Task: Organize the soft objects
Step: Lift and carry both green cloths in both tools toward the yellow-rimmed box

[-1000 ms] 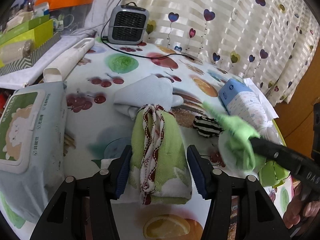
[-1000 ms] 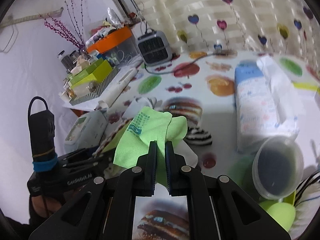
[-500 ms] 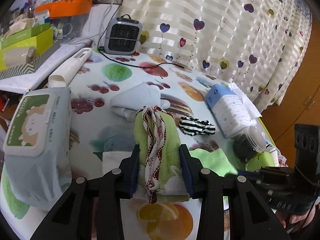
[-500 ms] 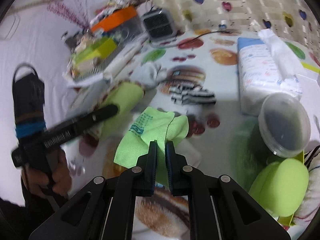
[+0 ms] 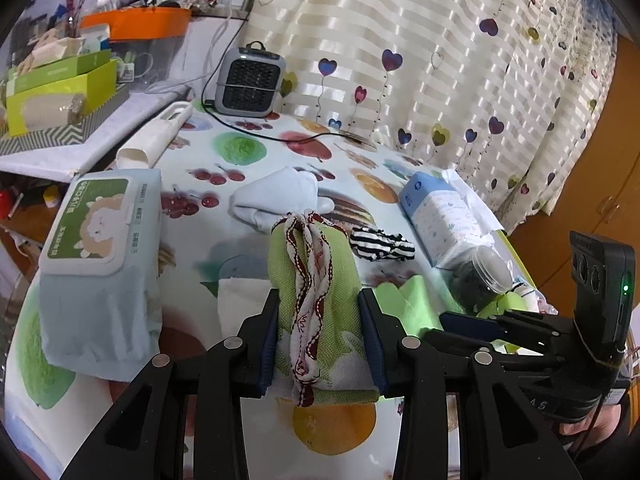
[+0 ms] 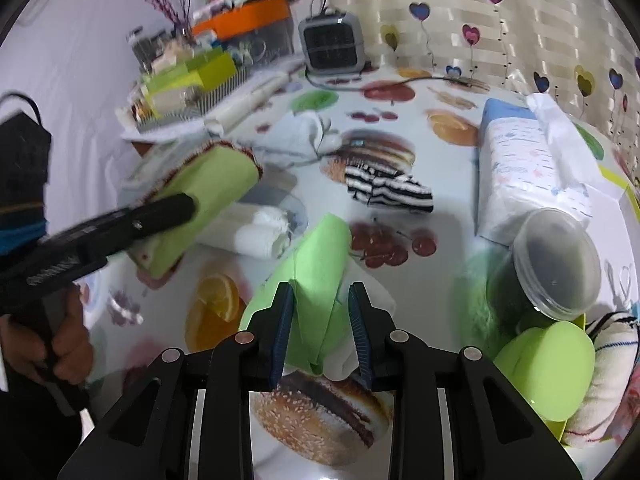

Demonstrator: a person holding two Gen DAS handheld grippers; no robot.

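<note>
The left gripper [image 5: 319, 340] clamps the rolled green towel [image 5: 316, 300]; the right gripper [image 6: 320, 328], jaws opening around the lime cloth [image 6: 316, 264], should back off cleanly.

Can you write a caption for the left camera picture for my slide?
Left hand-held gripper squeezes a rolled green towel above the fruit-print table.

woven cloth roll [image 5: 316, 300], glossy tablecloth [image 5: 248, 248], plastic jar [image 6: 556, 264]
</note>
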